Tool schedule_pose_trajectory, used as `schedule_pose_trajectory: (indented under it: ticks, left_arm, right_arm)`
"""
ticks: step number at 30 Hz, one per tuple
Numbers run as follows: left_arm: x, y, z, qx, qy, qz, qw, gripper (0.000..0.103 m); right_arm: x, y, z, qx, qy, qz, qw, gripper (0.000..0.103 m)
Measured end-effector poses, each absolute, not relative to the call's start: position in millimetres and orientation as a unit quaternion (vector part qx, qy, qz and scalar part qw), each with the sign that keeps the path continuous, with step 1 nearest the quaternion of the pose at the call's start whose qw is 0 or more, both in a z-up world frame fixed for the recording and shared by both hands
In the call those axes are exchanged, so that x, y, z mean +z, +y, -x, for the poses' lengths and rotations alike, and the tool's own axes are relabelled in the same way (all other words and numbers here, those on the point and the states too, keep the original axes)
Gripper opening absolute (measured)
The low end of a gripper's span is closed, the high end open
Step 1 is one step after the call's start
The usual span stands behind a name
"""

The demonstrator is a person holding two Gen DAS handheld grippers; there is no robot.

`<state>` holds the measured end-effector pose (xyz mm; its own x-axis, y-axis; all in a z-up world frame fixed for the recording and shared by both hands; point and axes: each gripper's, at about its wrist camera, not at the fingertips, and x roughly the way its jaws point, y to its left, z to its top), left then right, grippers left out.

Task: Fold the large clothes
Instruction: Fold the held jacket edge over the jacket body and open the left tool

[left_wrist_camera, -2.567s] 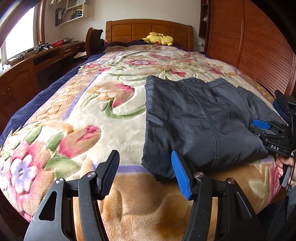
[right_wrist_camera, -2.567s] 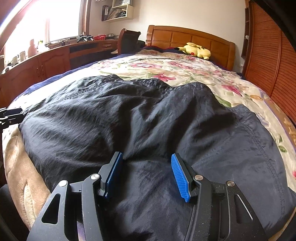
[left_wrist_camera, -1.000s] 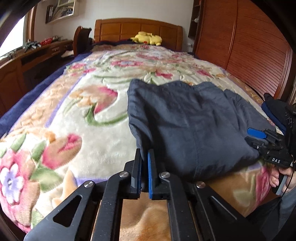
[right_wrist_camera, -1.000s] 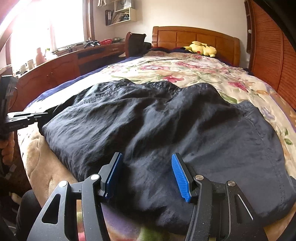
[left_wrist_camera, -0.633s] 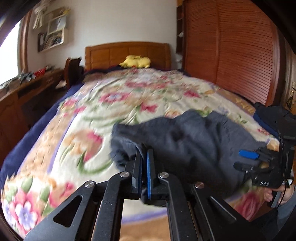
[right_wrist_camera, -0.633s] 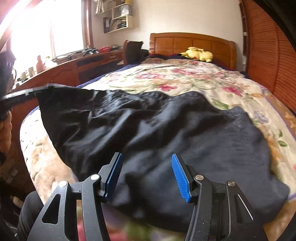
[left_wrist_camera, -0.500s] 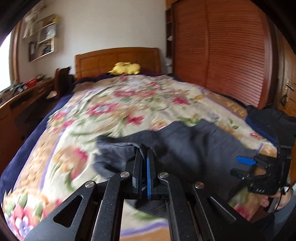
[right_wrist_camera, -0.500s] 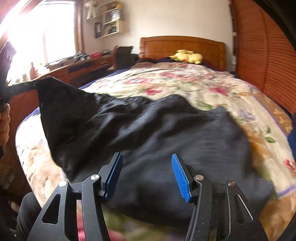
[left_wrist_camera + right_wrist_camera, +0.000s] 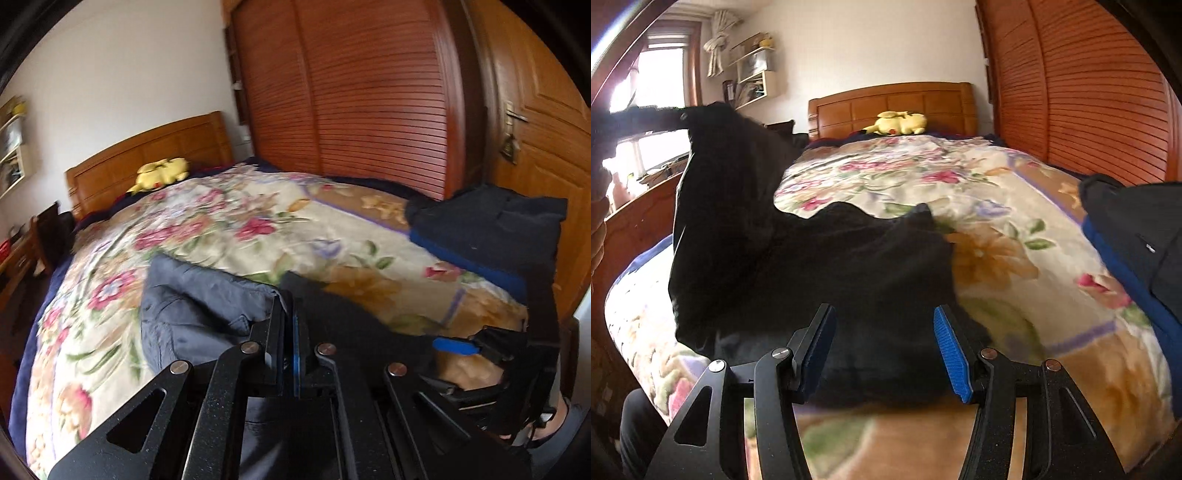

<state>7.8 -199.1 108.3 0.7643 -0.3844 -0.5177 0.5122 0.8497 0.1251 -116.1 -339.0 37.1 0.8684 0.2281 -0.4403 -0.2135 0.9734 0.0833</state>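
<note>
A large dark garment (image 9: pixel 207 306) lies on the flowered bedspread (image 9: pixel 229 229). My left gripper (image 9: pixel 289 325) is shut on one corner of it and holds that corner up off the bed. From the right wrist view, the raised cloth (image 9: pixel 731 177) hangs down from the left gripper (image 9: pixel 681 120) at the upper left, and the rest of the garment (image 9: pixel 857 266) is spread low on the bed. My right gripper (image 9: pixel 882 321) stands open just above the garment's near edge, its pads clear of the cloth. It also shows at the right of the left wrist view, right gripper (image 9: pixel 461 341).
A folded pile of dark and blue clothes (image 9: pixel 1137 236) sits at the bed's right edge. A yellow plush toy (image 9: pixel 897 122) lies by the wooden headboard (image 9: pixel 890 103). Slatted wardrobe doors (image 9: pixel 369 110) run along the right. A wooden desk (image 9: pixel 639 206) stands left under the window.
My left gripper closed on the garment's near left corner, then lifted it and carried it up and rightward, so the cloth rises off the bed. The right gripper shifted right and stayed open.
</note>
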Motion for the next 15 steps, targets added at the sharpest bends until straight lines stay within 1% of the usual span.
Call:
schedule_pose_trajectory:
  ticks: [4, 6, 8, 11, 12, 14, 15]
  left_arm:
    - [103, -230, 1, -0.275, 0.249, -0.124, 0.92, 0.003]
    - [95, -240, -1, -0.283, 0.266, -0.117, 0.914, 0.003]
    - [86, -240, -7, -0.286, 0.293, -0.106, 0.906, 0.003]
    - [78, -235, -7, -0.301, 0.307, -0.087, 0.899, 0.003]
    - [77, -231, -3, -0.31, 0.306, -0.085, 0.896, 0.006]
    - [78, -225, 5, -0.307, 0.297, -0.094, 0.899, 0.02]
    - [78, -220, 9, -0.306, 0.292, -0.097, 0.901, 0.023]
  right_arm:
    - [40, -350, 118, 0.105, 0.229, -0.027, 0.967, 0.057]
    - [44, -350, 121, 0.104, 0.225, -0.035, 0.968, 0.057]
    - [46, -353, 121, 0.103, 0.221, -0.044, 0.969, 0.057]
    - [48, -351, 119, 0.103, 0.214, -0.053, 0.97, 0.057]
    - [48, -349, 119, 0.104, 0.214, -0.054, 0.97, 0.057]
    - [42, -345, 121, 0.106, 0.214, -0.048, 0.97, 0.057]
    - [39, -345, 119, 0.107, 0.214, -0.044, 0.97, 0.057]
